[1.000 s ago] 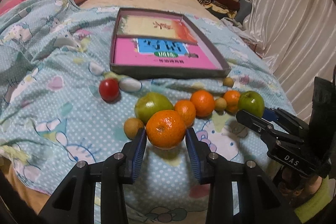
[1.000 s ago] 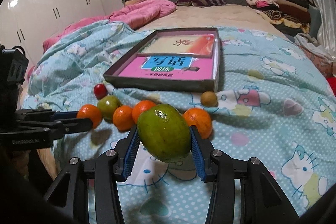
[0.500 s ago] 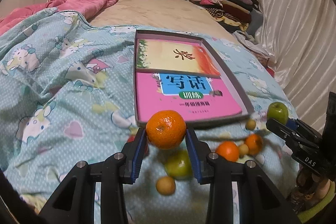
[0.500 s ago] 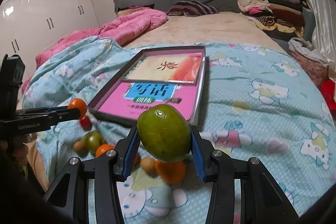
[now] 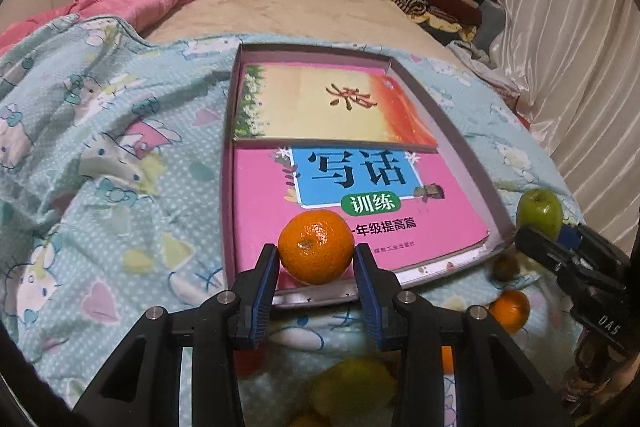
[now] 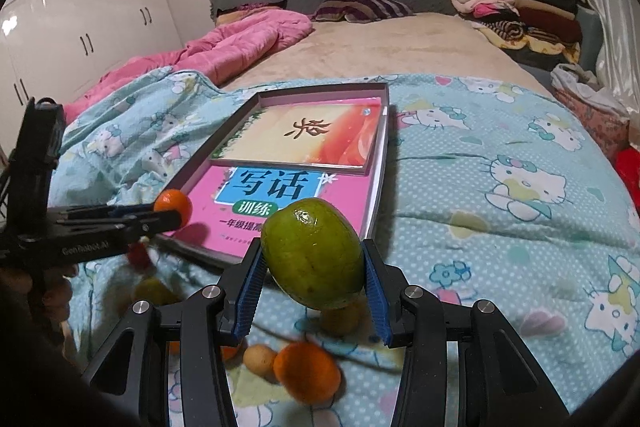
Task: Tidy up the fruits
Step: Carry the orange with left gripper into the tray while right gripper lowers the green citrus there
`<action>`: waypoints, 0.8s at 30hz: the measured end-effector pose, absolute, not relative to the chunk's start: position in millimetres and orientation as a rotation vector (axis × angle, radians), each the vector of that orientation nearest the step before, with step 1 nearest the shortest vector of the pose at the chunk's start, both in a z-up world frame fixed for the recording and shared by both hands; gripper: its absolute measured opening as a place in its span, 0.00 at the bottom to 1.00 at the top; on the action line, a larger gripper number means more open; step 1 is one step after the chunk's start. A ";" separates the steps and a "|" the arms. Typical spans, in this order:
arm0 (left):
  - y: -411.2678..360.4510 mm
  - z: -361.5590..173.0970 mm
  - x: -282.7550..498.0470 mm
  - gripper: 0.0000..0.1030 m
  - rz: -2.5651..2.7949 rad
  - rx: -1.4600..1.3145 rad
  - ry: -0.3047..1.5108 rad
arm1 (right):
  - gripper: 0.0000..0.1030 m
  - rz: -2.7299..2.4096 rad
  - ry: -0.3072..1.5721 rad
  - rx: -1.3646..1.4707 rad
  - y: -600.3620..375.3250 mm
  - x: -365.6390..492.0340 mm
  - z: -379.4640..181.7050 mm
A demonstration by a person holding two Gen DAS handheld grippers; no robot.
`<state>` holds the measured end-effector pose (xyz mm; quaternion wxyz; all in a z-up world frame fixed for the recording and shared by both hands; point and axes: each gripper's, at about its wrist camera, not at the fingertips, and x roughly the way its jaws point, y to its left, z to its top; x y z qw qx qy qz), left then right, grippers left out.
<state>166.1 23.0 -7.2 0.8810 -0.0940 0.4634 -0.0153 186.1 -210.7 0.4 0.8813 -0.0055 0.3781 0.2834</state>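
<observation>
We had carried both fruits off the bedspread (image 5: pixel 120 131) toward the box (image 5: pixel 476 167), the left gripper (image 5: pixel 316 263) clamping the orange (image 5: pixel 316 247) and the right gripper (image 6: pixel 312 267) the green fruit (image 6: pixel 314 253), ready to set down.

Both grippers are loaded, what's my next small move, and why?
Probably lower the left gripper and set its orange on the pink book in the tray: it already hangs over the tray's near edge, nearer than the green fruit.
</observation>
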 end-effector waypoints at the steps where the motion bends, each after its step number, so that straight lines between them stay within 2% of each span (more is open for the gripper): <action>1: 22.2 -9.6 168.1 0.38 -0.032 -0.189 0.971 | 0.47 0.590 0.788 -0.015 -208.7 189.6 0.3; 24: 23.8 -16.8 175.2 0.38 -0.056 -0.155 0.959 | 0.47 0.602 0.889 -0.154 -159.8 226.5 -29.2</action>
